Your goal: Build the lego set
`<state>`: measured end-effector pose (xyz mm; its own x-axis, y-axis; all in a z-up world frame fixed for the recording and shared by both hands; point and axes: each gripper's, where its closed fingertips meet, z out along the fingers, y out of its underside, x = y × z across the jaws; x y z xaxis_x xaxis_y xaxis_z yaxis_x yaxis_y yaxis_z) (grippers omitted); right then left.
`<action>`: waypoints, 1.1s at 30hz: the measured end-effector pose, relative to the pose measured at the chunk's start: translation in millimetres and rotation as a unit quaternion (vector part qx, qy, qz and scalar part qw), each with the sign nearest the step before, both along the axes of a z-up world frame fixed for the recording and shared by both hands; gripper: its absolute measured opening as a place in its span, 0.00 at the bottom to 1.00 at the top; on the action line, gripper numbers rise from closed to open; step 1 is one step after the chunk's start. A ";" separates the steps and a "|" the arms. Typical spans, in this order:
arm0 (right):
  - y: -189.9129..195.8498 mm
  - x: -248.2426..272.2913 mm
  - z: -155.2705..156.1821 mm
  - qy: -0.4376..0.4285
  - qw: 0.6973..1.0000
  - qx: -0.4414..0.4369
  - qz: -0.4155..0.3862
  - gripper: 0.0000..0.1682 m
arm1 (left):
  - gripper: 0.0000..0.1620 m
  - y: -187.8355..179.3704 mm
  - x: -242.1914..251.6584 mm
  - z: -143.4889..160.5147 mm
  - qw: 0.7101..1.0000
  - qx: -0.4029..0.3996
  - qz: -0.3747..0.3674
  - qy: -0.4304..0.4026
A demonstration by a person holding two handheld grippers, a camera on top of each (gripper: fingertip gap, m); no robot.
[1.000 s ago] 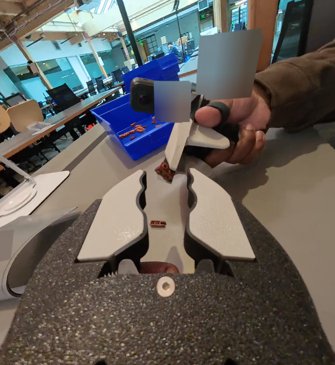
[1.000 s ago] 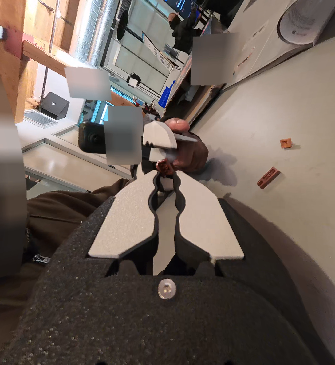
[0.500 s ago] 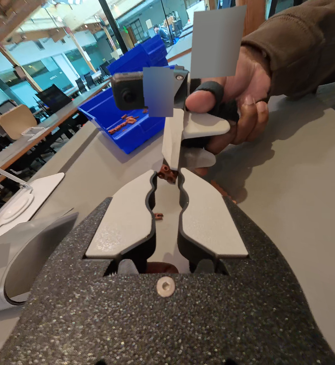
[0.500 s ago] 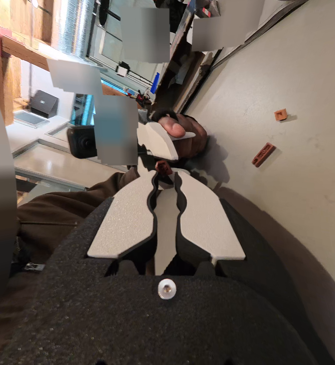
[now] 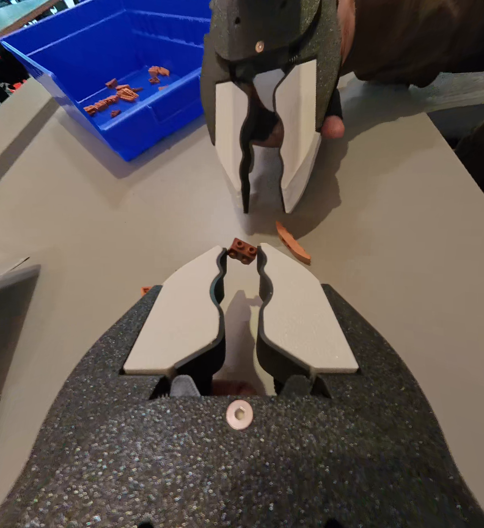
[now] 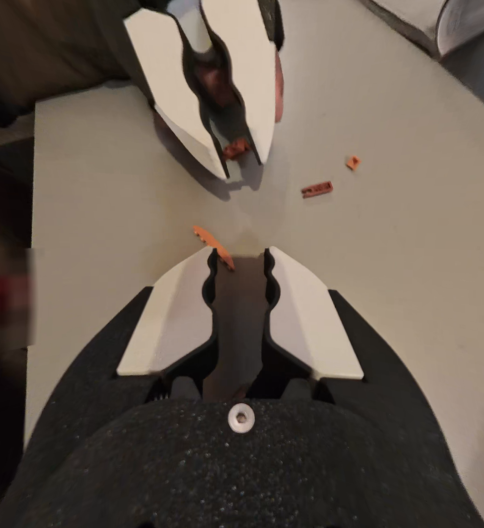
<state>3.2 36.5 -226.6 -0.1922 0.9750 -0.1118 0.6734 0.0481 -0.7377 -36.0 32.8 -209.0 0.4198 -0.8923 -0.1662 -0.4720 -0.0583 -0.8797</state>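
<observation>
1. Left wrist view, upper left of the frame: blue bin [image 5: 63, 83] on the grey desk [image 5: 92, 217], loose brown lego pieces [image 5: 118, 95] on its floor.
2. Centre of the frame: left tongs [image 5: 241, 251] closed down onto a small dark-brown studded brick [image 5: 242, 254], pinched at the very tips just above the desk.
3. Just right of that brick: a curved orange-brown piece [image 5: 292, 243] lies flat on the desk.
4. Upper centre-right: right tongs [image 5: 265, 208] point down at the desk, jaws parted, nothing between them, tips near the curved piece.
5. Right wrist view, top centre: the left tongs appear with the brick between the tips.
6. Centre: the curved piece sits at the left tip of the right tongs; contact can't be told.
7. Right of centre: a flat brown plate [image 6: 317, 189] and a small orange piece [image 6: 353, 163] lie apart on the desk.
</observation>
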 end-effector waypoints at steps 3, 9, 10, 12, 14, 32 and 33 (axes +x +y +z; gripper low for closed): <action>-3.0 -14.1 11.0 0.051 0.998 0.019 0.012 0.26 | 0.12 -1.6 0.3 -0.8 1.000 -0.005 -0.005 0.001; 11.4 -29.9 19.3 0.099 0.992 0.076 -0.015 0.29 | 0.12 -1.0 -2.3 1.4 0.999 -0.027 0.000 -0.017; 12.2 -29.0 17.5 0.094 0.992 0.089 -0.013 0.27 | 0.12 -0.7 -2.8 1.7 0.999 -0.031 0.001 -0.020; 11.3 -24.4 12.4 0.072 0.992 0.102 0.000 0.23 | 0.12 -0.5 -3.5 2.1 0.999 -0.038 0.002 -0.025; 6.9 -17.8 7.6 0.052 0.993 0.102 0.025 0.21 | 0.12 -0.5 -4.1 1.9 0.998 -0.047 0.004 -0.028; 7.9 -13.0 -13.9 -0.024 0.999 0.031 -0.002 0.00 | 0.12 1.2 -4.6 1.0 0.998 -0.051 0.009 -0.028; 10.7 -13.0 -14.7 -0.030 0.999 0.017 -0.017 0.00 | 0.12 1.3 -4.6 0.8 0.998 -0.050 0.009 -0.027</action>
